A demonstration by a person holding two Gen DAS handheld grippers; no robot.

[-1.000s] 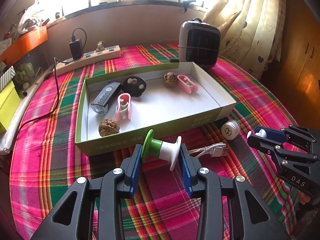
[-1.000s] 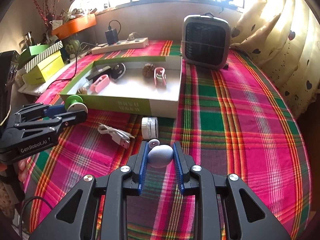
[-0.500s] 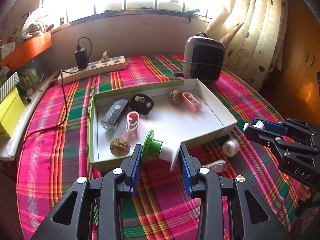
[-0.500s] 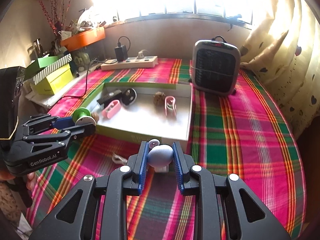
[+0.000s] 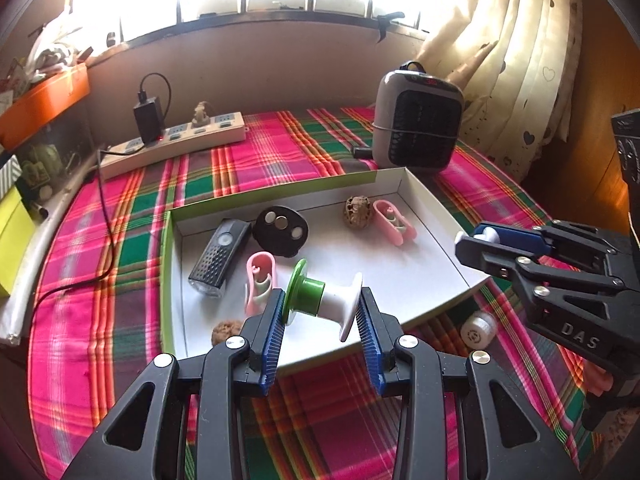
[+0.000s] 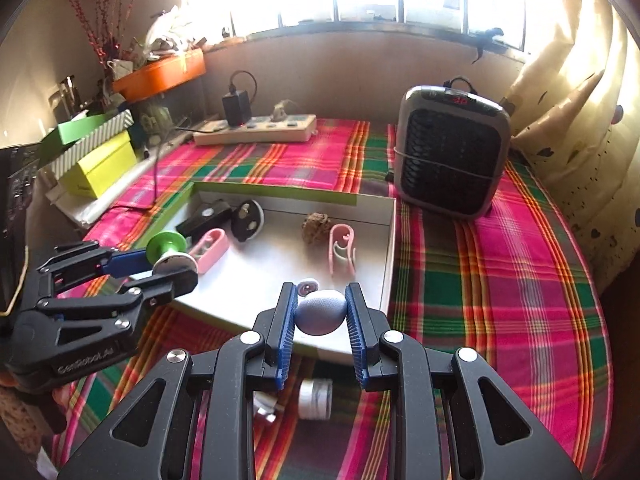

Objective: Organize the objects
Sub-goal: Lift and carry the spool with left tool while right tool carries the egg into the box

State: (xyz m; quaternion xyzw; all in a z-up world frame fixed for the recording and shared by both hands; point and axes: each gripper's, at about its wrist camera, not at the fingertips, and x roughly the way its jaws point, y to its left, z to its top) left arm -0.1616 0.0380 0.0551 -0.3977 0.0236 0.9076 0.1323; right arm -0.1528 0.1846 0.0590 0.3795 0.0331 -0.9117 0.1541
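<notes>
Blue ribbed pads of the left tongs [image 5: 322, 314] are clamped on a green-and-white spool [image 5: 322, 300], held sideways above the near edge of the shallow white tray [image 5: 436, 216]. The right tongs [image 6: 320, 316] are pressed onto a small grey-blue rounded piece [image 6: 320, 311], held over the tray's near right corner; a little white cap with a pink centre [image 6: 307, 286] shows just behind it, though whether it belongs to the same piece is hard to say.

Inside the tray lie a black bike light [image 5: 219, 257], a black disc with silver buttons [image 5: 281, 231], two pink clips [image 5: 262, 276] [image 5: 394, 222] and two walnuts [image 5: 357, 212] [image 5: 226, 330]. On the pink-and-green plaid worktop [image 6: 500, 280], just outside the tray's near wall, rests a small white cylinder [image 5: 478, 329], with a white plug [image 6: 266, 406] beside it. Behind the tray stand a grey heater [image 6: 452, 156] and a power strip [image 5: 172, 142].
</notes>
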